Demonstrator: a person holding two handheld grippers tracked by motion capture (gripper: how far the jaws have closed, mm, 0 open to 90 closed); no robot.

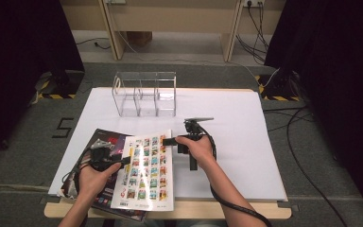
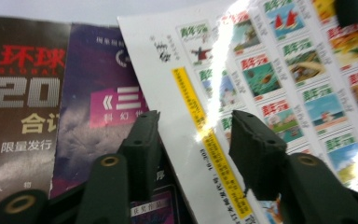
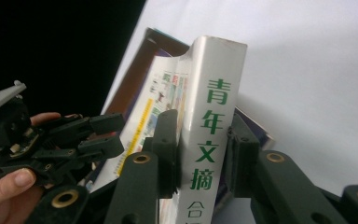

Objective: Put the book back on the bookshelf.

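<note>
Right, white book (image 1: 145, 171) lies on the dark magazines (image 1: 105, 142) at the tabletop's (image 1: 236, 142) near edge, long axis running away from the person; right tool (image 3: 200, 140) clamps its spine on the far side, left tool (image 2: 193, 135) apart over the cover

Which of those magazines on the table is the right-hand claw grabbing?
The thick white book with rows of small colourful cover pictures, lying on top. The right gripper clamps its white spine with green characters. The dark purple-and-black magazine lies underneath, ungripped.
</note>
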